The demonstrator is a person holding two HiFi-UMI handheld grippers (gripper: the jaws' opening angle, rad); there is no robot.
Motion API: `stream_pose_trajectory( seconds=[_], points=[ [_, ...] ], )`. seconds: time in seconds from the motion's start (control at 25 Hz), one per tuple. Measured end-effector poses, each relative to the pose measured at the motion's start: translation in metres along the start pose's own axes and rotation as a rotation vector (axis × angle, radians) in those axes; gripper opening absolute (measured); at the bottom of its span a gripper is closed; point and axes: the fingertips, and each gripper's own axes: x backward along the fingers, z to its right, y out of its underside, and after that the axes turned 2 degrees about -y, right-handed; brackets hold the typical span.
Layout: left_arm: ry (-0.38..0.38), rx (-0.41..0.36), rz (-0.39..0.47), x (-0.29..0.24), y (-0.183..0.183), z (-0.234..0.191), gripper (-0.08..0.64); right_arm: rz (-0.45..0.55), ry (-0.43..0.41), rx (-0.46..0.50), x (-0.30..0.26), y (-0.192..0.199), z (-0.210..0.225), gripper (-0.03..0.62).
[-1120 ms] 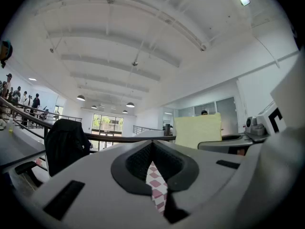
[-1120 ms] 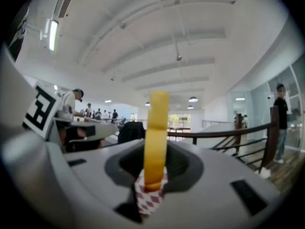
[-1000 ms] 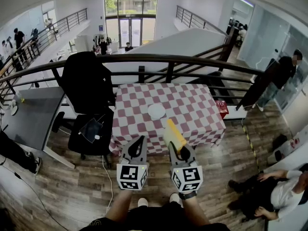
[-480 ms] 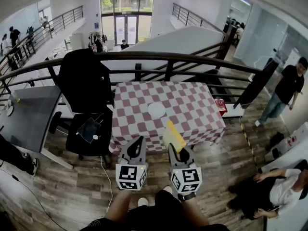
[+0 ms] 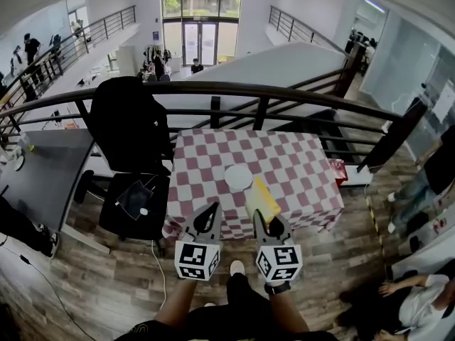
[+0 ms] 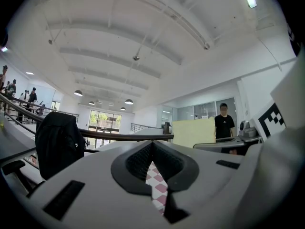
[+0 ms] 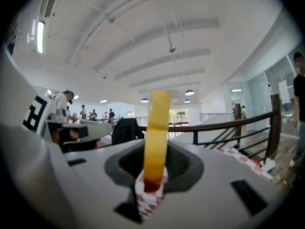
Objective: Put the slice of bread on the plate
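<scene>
A white plate [image 5: 238,177] sits near the middle of the red-and-white checkered table [image 5: 298,169]. My right gripper [image 5: 261,217] is shut on the slice of bread [image 5: 261,199], a yellow slab that stands on edge and reaches over the table's near edge, just right of the plate. In the right gripper view the bread [image 7: 156,137] rises upright from between the jaws of that gripper [image 7: 153,178]. My left gripper [image 5: 212,207] hangs beside it at the table's near edge, shut and with nothing in it [image 6: 152,146]. The left gripper view also shows the bread [image 6: 193,132].
A black office chair [image 5: 131,130] draped with a dark jacket stands against the table's left side. A dark railing [image 5: 263,94] runs behind the table. A grey desk [image 5: 43,169] lies far left, a red box [image 5: 338,169] right of the table, and a seated person [image 5: 412,300] at the lower right.
Both grippers have moved forward towards the table, so the bread now reaches over its near edge beside the plate. The person standing at the right has walked further off.
</scene>
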Motion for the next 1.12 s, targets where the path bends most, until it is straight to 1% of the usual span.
stream_pose_trajectory(
  seconds=[0.16, 0.28, 0.36, 0.48, 0.68, 0.84, 1.0, 1.12],
  points=[
    [-0.004, 0.003, 0.021, -0.047, -0.014, -0.006, 0.018, 0.019, -0.058, -0.005, -0.045, -0.016, 0.025, 0.101],
    [-0.028, -0.013, 0.035, -0.083, -0.021, -0.018, 0.018, 0.042, -0.100, -0.010, -0.083, -0.028, 0.042, 0.101],
    [-0.045, -0.011, 0.028, -0.106, -0.018, -0.026, 0.018, 0.034, -0.126, -0.018, -0.105, -0.027, 0.052, 0.101],
    [-0.059, 0.002, -0.003, -0.137, -0.001, -0.034, 0.018, -0.002, -0.145, -0.032, -0.133, -0.014, 0.070, 0.101],
    [-0.059, 0.007, -0.088, -0.178, 0.041, -0.036, 0.018, -0.121, -0.157, -0.081, -0.167, 0.029, 0.102, 0.101],
    [-0.066, 0.027, -0.156, -0.204, 0.078, -0.044, 0.018, -0.231, -0.179, -0.136, -0.193, 0.075, 0.118, 0.101],
    [-0.051, 0.066, -0.202, -0.219, 0.113, -0.056, 0.017, -0.353, -0.186, -0.227, -0.211, 0.131, 0.125, 0.101],
    [-0.046, 0.067, -0.233, -0.231, 0.139, -0.071, 0.017, -0.445, -0.196, -0.313, -0.232, 0.172, 0.127, 0.101]
  ],
)
